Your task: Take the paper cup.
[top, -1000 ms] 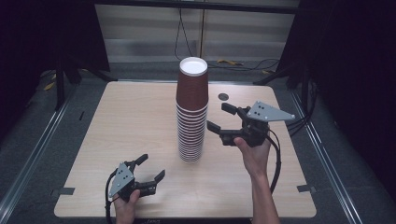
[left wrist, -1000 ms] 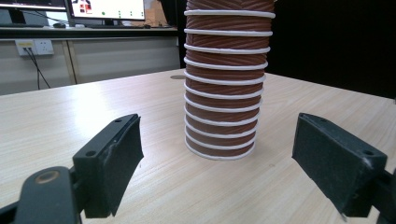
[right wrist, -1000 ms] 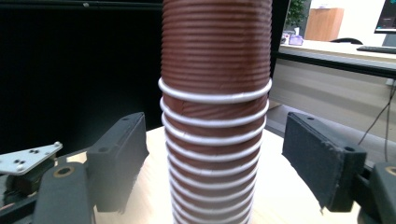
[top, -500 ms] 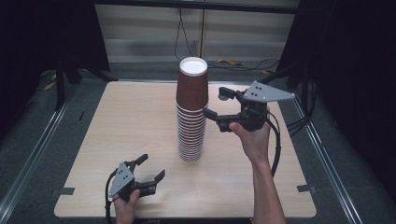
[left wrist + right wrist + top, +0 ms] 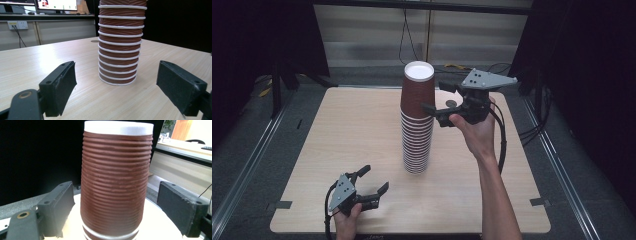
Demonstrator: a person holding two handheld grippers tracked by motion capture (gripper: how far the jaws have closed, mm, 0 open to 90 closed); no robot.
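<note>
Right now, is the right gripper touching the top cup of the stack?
Apart. The right gripper view shows the right gripper with jaws open around the top cup, with gaps on both sides.

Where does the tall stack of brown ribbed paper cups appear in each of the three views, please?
High view: the tall stack of brown ribbed paper cups stands at the table's centre, with the right claw beside its top cup.
Left gripper view: its lower part rises at centre, beyond the open jaws.
Right gripper view: its top cup is at centre, between the open jaws.
Shared landmark: the light wooden table.
</note>
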